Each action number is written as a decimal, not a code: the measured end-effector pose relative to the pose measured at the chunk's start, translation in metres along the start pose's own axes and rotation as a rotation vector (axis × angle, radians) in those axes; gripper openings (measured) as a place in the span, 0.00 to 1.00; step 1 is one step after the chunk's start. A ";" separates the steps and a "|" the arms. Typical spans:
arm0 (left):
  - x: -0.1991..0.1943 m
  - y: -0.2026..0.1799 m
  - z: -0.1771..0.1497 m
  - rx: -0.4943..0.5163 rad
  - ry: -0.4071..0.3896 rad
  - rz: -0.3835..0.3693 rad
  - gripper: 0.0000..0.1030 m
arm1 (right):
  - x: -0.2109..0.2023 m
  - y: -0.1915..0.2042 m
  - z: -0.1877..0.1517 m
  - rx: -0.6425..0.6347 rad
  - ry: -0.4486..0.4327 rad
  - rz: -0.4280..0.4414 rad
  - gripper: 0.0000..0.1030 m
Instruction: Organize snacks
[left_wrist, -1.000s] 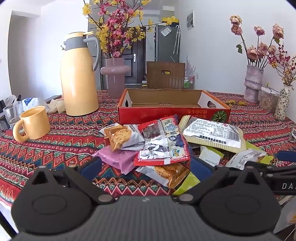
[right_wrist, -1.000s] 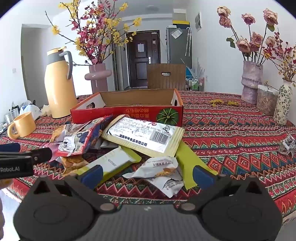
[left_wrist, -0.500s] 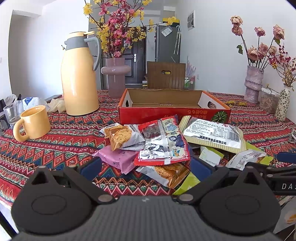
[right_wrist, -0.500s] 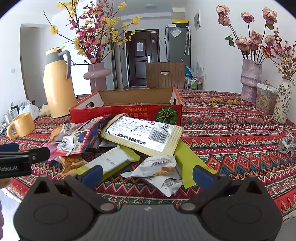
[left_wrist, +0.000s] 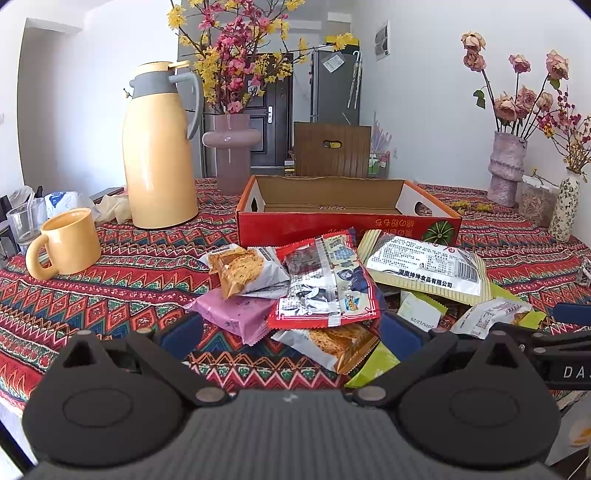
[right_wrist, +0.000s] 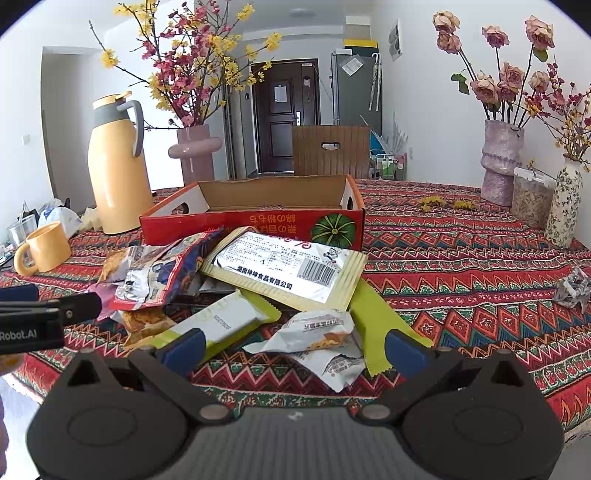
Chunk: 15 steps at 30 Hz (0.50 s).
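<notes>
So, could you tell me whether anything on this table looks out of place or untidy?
Yes: the snack packets lie in a loose overlapping heap in front of the red box, which looks empty, and a crumpled wrapper sits alone far right.

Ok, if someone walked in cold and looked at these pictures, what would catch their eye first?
Probably the heap of snack packets on the patterned tablecloth, right in front of both open tongs. Just behind it sits an empty red box, and to the left a tall yellow jug stands with a matching mug nearer the table edge.
</notes>
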<state>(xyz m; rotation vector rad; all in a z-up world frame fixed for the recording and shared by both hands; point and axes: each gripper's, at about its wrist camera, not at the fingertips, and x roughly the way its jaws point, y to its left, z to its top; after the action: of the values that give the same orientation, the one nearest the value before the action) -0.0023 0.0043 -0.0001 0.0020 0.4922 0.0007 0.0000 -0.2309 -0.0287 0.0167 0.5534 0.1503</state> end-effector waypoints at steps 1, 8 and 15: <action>0.000 0.000 0.000 0.000 0.000 -0.001 1.00 | 0.000 0.000 0.000 0.000 0.000 0.000 1.00; 0.000 0.000 0.000 0.000 0.000 0.000 1.00 | 0.000 -0.001 0.000 0.000 0.000 0.000 1.00; 0.000 0.000 0.000 0.000 0.000 0.000 1.00 | 0.000 -0.001 -0.001 0.000 0.000 0.001 1.00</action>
<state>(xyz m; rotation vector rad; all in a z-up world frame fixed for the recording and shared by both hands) -0.0022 0.0042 -0.0002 0.0022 0.4917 0.0003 0.0002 -0.2320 -0.0296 0.0172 0.5534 0.1508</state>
